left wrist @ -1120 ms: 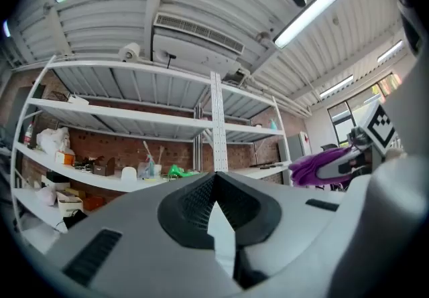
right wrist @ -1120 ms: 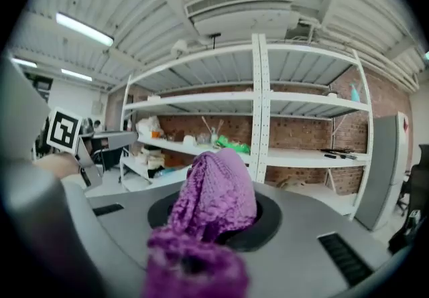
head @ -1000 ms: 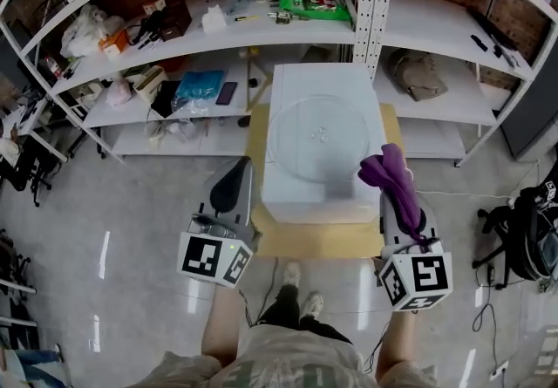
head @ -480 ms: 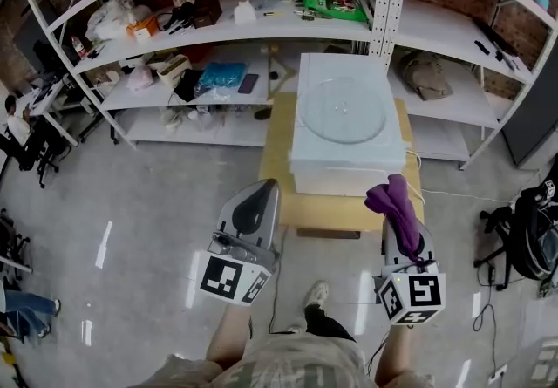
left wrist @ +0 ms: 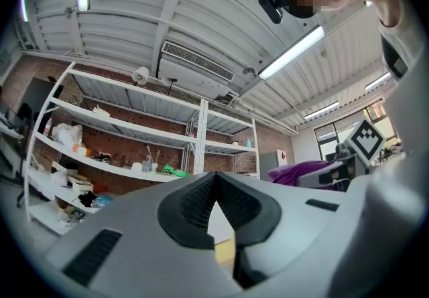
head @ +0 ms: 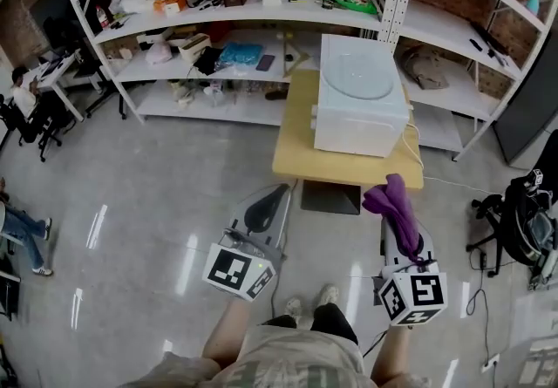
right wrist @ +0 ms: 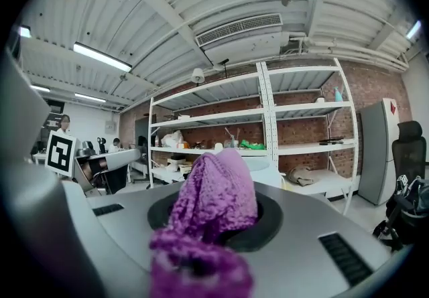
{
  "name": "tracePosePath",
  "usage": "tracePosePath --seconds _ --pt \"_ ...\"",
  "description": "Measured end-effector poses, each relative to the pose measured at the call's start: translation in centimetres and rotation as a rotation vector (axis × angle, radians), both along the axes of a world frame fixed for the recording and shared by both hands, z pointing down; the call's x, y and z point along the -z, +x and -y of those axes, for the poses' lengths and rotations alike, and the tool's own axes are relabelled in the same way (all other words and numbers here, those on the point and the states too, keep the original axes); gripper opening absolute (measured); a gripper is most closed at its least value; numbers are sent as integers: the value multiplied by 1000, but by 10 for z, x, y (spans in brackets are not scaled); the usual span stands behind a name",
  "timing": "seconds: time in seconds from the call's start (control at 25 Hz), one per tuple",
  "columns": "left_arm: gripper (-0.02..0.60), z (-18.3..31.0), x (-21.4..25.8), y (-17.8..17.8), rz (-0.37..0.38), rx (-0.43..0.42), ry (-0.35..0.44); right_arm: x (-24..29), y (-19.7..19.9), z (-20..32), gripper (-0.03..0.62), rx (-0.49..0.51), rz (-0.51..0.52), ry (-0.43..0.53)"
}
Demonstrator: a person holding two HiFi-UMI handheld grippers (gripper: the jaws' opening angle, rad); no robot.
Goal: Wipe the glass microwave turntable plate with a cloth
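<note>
Right gripper (right wrist: 216,221) jaws: covered by the purple cloth (right wrist: 213,186).
Glass turntable plate (head: 361,78): small and faint, upper centre of the head view.
Shelf clutter (head: 187,1): too small to be identified.
Person's torso (head: 283,362): cut by the bottom edge.

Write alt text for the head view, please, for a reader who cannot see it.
From above, a person holds two grippers: the right gripper is shut on a purple cloth, the left gripper is shut and empty. Ahead, a glass turntable plate lies on a white appliance on a yellow table before cluttered shelves.
</note>
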State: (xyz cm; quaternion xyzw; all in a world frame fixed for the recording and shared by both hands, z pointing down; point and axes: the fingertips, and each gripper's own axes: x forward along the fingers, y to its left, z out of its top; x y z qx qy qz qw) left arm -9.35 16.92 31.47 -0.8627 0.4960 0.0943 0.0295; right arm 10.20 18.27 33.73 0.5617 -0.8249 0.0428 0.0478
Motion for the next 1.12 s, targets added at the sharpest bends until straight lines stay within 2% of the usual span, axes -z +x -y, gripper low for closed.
tracePosePath --seconds 0.2,0.36,0.48,0.6,0.8,1.12 --pt "3 -41 -2 -11 -21 51 3 11 13 -43 57 -22 14 32" --pt "3 -85 -2 -5 -31 95 12 12 22 -91 57 21 40 16" --pt "3 -127 0 7 -37 125 3 14 29 -136 58 47 102 8" --pt "3 -179 -1 28 -36 123 -16 12 43 -183 57 47 161 -3" --pt "3 -243 -4 49 -25 95 -48 1 52 -249 57 57 134 -38" --pt "3 -280 21 60 10 45 -11 26 43 -287 57 -13 90 21"
